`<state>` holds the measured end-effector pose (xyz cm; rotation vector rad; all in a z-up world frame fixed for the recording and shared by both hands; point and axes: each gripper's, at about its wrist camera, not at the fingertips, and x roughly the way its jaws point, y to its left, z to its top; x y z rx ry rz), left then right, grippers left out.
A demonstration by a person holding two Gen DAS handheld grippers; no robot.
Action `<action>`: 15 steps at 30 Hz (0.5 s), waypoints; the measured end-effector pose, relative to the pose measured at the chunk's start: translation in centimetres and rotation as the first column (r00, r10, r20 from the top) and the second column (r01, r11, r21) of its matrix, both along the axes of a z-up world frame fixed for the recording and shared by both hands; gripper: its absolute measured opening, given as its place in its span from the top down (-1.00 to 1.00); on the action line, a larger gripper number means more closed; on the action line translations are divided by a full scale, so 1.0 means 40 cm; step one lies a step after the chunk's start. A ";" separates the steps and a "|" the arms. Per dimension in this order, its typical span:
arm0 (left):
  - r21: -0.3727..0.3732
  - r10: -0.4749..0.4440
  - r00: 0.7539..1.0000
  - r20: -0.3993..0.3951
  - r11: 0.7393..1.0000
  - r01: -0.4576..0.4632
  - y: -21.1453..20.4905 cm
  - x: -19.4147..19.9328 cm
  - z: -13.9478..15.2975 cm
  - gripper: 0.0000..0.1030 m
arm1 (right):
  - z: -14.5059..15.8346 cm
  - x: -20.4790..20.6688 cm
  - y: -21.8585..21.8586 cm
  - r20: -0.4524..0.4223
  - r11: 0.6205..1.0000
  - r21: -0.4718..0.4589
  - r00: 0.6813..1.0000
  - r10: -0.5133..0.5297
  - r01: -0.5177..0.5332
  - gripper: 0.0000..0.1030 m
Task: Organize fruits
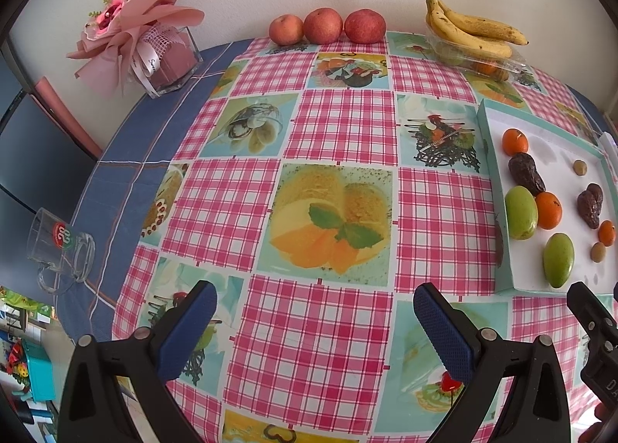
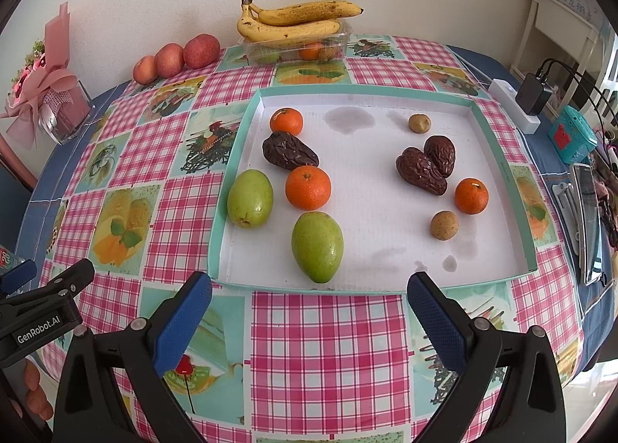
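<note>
Hovering over bare tablecloth, the left gripper point(image 1: 314, 311) is spread wide, empty; the tray point(image 1: 487, 157) sits off right. Right view: right gripper point(image 2: 309, 304) gapes before the green fruit point(image 2: 317, 246), probably smooth and firm; grip across its middle.

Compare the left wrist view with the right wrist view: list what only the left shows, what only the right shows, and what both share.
Only the left wrist view shows the glass mug on the blue cloth.

Only the right wrist view shows the white power strip, the black adapter and the phone.

Both share the tray, three apples, bananas on a clear container, and the bouquet. The left gripper and right gripper are both open and empty.
</note>
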<state>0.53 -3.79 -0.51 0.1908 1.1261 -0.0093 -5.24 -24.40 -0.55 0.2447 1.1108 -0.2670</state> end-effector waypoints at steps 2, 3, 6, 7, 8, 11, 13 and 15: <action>0.000 -0.001 1.000 -0.001 1.000 0.001 0.000 0.000 0.000 -1.00 | 0.000 0.000 0.000 0.000 1.000 0.000 1.000 0.000 0.000 -0.96; 0.001 0.000 1.000 -0.001 1.000 0.000 0.000 -0.001 -0.001 -1.00 | 0.000 0.000 0.000 -0.001 1.000 0.000 1.000 0.000 0.000 -0.96; 0.001 0.000 1.000 -0.003 1.000 0.000 0.000 0.002 0.000 -1.00 | 0.000 0.001 0.000 -0.001 1.000 0.000 1.000 0.000 0.000 -0.96; 0.001 0.000 1.000 -0.003 1.000 0.000 0.001 0.003 0.000 -1.00 | -0.001 0.000 0.000 -0.001 1.000 0.000 1.000 0.000 0.000 -0.96; 0.000 0.000 1.000 -0.004 1.000 0.000 0.001 0.003 -0.001 -1.00 | 0.000 0.001 0.000 -0.001 1.000 0.000 1.000 0.000 0.000 -0.96; 0.000 0.000 1.000 -0.003 1.000 0.000 0.002 0.000 -0.001 -1.00 | 0.000 0.001 0.000 -0.001 1.000 0.000 1.000 0.000 0.000 -0.96; 0.001 -0.001 1.000 -0.003 1.000 0.001 0.001 0.002 -0.001 -1.00 | 0.000 0.002 0.000 -0.001 1.000 0.000 1.000 0.000 0.000 -0.96; 0.002 -0.002 1.000 -0.003 1.000 0.002 0.001 0.003 -0.002 -1.00 | 0.000 0.002 -0.001 -0.001 1.000 0.000 1.000 0.000 0.000 -0.96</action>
